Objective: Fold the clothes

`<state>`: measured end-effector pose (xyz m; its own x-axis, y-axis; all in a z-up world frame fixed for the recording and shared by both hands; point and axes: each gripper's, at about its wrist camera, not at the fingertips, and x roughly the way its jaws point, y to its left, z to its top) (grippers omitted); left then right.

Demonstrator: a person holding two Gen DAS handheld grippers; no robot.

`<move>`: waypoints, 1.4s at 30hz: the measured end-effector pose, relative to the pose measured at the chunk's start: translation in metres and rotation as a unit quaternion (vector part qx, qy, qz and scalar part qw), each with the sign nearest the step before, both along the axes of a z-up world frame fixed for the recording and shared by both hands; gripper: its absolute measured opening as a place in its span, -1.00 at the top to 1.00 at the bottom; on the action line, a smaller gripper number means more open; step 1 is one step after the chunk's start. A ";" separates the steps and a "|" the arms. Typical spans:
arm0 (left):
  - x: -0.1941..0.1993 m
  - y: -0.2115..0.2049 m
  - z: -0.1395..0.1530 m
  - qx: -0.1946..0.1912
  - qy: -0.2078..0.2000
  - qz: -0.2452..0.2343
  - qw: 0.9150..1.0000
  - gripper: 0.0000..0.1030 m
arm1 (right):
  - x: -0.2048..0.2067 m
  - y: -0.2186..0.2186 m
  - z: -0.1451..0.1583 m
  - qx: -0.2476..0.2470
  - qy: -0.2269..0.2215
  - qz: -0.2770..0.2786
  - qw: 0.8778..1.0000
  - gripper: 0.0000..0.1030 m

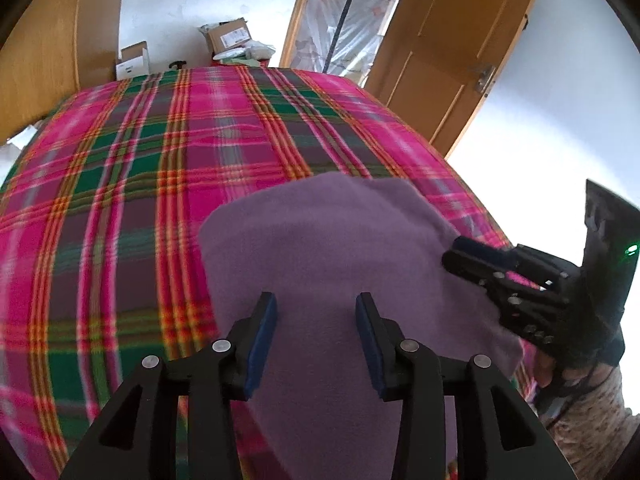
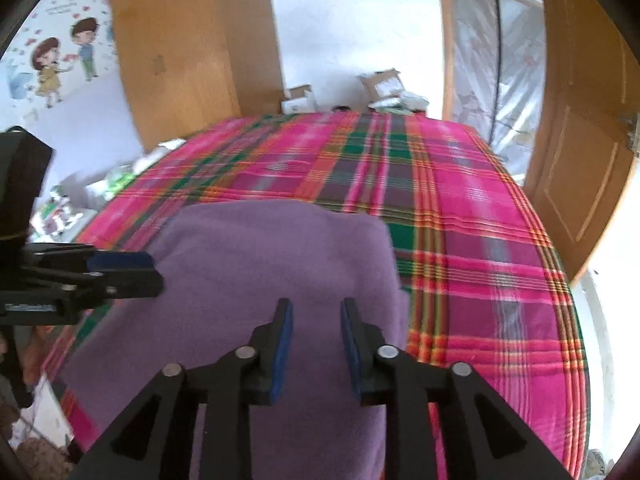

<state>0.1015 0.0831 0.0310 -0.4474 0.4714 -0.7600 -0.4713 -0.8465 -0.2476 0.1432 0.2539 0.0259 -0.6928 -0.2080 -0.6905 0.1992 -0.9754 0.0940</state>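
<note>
A purple fleece garment (image 1: 320,240) lies folded on a pink, green and orange plaid blanket (image 1: 120,168) that covers a bed. My left gripper (image 1: 316,304) hovers over the near part of the garment, its blue pads apart with only flat cloth showing in the gap. At the garment's right edge in this view is my right gripper (image 1: 456,254). In the right wrist view the garment (image 2: 272,252) fills the near centre. Above it, my right gripper (image 2: 316,306) has a narrower gap and nothing pinched. Beside the garment's left edge sits the left gripper (image 2: 154,270).
A wooden door (image 1: 452,52) stands open at the right of the bed, and a wooden wardrobe (image 2: 180,48) is on the left. Cardboard boxes (image 1: 230,36) lie on the floor beyond the far edge. A patterned sleeve (image 1: 592,420) shows behind the right gripper.
</note>
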 end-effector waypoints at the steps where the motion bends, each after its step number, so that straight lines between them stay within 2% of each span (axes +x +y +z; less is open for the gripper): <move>1: 0.004 -0.001 -0.002 -0.005 -0.001 0.000 1.000 0.15 | 0.005 -0.001 0.001 0.001 -0.001 0.006 1.000 0.44; 5: 0.008 -0.004 -0.014 -0.004 -0.015 0.002 1.000 0.05 | 0.018 -0.011 -0.012 0.037 -0.011 0.015 0.999 0.41; 9: 0.007 -0.007 -0.018 0.007 -0.019 0.008 1.000 0.04 | 0.017 -0.016 -0.021 0.040 -0.006 -0.002 0.999 0.40; 14: 0.008 -0.008 -0.020 0.018 -0.020 0.014 1.000 -0.01 | 0.018 -0.009 -0.024 0.010 -0.003 -0.006 1.000 0.40; 18: 0.007 -0.015 -0.018 0.035 -0.031 0.014 0.999 -0.01 | 0.022 -0.016 -0.023 0.032 0.004 -0.003 0.999 0.40; 21: 0.005 -0.029 -0.016 0.057 -0.058 0.024 0.996 -0.01 | 0.022 -0.007 -0.017 0.014 -0.006 0.000 1.000 0.40; 25: 0.004 -0.043 -0.016 0.062 -0.072 0.036 0.995 -0.05 | 0.031 0.009 -0.002 -0.022 0.002 -0.004 1.000 0.37; 29: 0.002 -0.050 -0.018 0.067 -0.082 0.032 0.994 -0.06 | 0.032 0.026 0.003 -0.035 -0.008 -0.006 0.999 0.01; 32: -0.005 -0.054 -0.019 0.075 -0.096 0.027 0.992 -0.07 | 0.028 0.040 0.001 -0.047 -0.026 -0.007 0.999 -0.12; 35: -0.016 -0.058 -0.025 0.096 -0.135 0.019 0.986 -0.10 | 0.020 0.056 -0.004 -0.079 -0.054 -0.008 0.995 -0.22; 40: -0.031 -0.062 -0.035 0.142 -0.190 0.000 0.972 -0.30 | 0.000 0.089 -0.020 -0.174 -0.110 -0.014 0.978 -0.32; 42: -0.037 -0.063 -0.040 0.164 -0.221 -0.009 0.961 -0.31 | -0.006 0.097 -0.023 -0.205 -0.124 -0.007 0.971 -0.34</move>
<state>0.0643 0.0203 -0.0088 -0.1036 0.7225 -0.6835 -0.2720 -0.6816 -0.6793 0.1368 0.3509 0.0028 -0.5214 -0.4922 -0.6971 0.1070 -0.8482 0.5188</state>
